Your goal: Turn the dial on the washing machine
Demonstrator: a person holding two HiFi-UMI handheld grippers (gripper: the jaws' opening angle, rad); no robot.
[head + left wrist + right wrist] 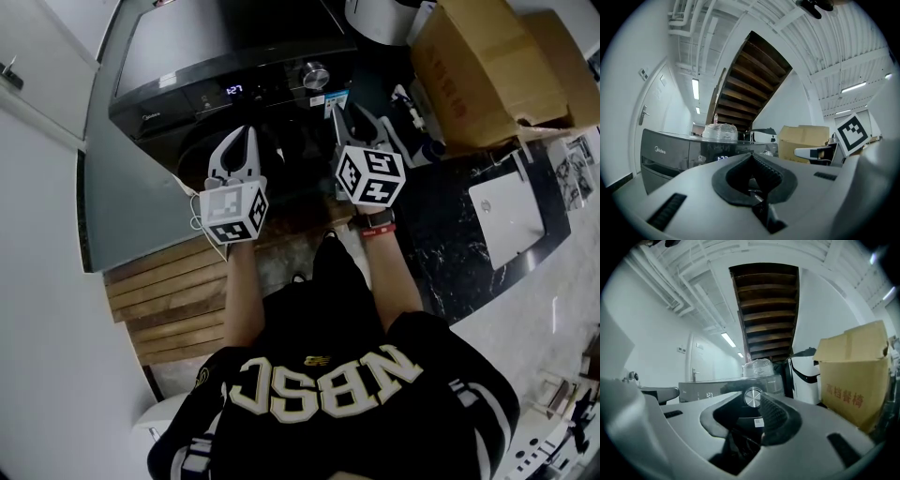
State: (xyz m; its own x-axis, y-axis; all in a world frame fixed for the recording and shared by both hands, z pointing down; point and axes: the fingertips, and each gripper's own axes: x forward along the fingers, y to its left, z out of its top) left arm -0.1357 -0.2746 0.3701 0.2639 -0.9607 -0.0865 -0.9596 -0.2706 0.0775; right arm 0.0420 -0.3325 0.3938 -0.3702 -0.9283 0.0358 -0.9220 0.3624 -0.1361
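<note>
The dark washing machine (197,56) stands in front of me with its lit display (234,90). Its round silver dial (315,73) sits on the panel to the right of that display. My right gripper (354,120) is held just short of the dial, apart from it. In the right gripper view the dial (752,397) shows through the gap between the jaws of the right gripper (749,414), which stand partly apart with nothing between them. My left gripper (246,139) hovers lower left of the dial, in front of the machine's door. The left gripper (752,159) is shut and empty.
A large cardboard box (487,66) stands close to the right of the machine. Wooden slats (169,300) lie on the floor at lower left. A white door (37,66) is at the far left. A wrapped bundle (720,131) rests on the machine's top.
</note>
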